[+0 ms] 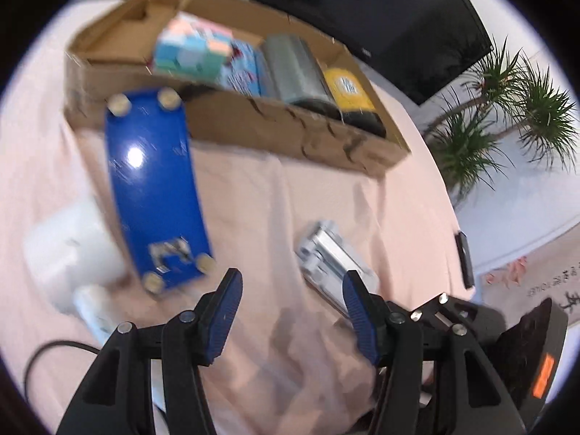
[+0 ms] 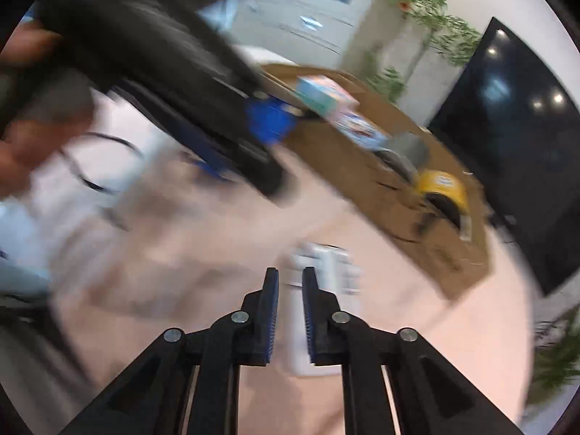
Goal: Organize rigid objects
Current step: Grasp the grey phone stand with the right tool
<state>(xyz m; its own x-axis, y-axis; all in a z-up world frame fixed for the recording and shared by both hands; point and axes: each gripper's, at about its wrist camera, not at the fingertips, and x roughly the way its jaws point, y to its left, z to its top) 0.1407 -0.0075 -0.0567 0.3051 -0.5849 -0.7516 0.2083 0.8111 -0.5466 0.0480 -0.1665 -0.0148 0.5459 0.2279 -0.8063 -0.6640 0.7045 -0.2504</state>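
Observation:
A cardboard box (image 1: 232, 123) at the far side of the pink cloth holds a pastel carton (image 1: 192, 49), a blue patterned pack (image 1: 241, 69), a grey cylinder (image 1: 295, 69) and a yellow-labelled can (image 1: 349, 90). A blue curved board (image 1: 156, 188) with four metal studs lies in front of the box. A silver metal piece (image 1: 333, 261) lies right of it. My left gripper (image 1: 291, 282) is open and empty above the cloth between them. My right gripper (image 2: 290, 279) is nearly shut, empty, just short of the silver piece (image 2: 326, 272). The box also shows in the right wrist view (image 2: 380, 195).
A white device (image 1: 69, 253) with a black cable (image 1: 47, 351) lies left of the blue board. A black remote (image 1: 465, 259) sits at the cloth's right edge. A black screen (image 1: 391, 18) and potted plants (image 1: 507, 108) stand behind. The left gripper's arm (image 2: 163, 83) crosses the right wrist view.

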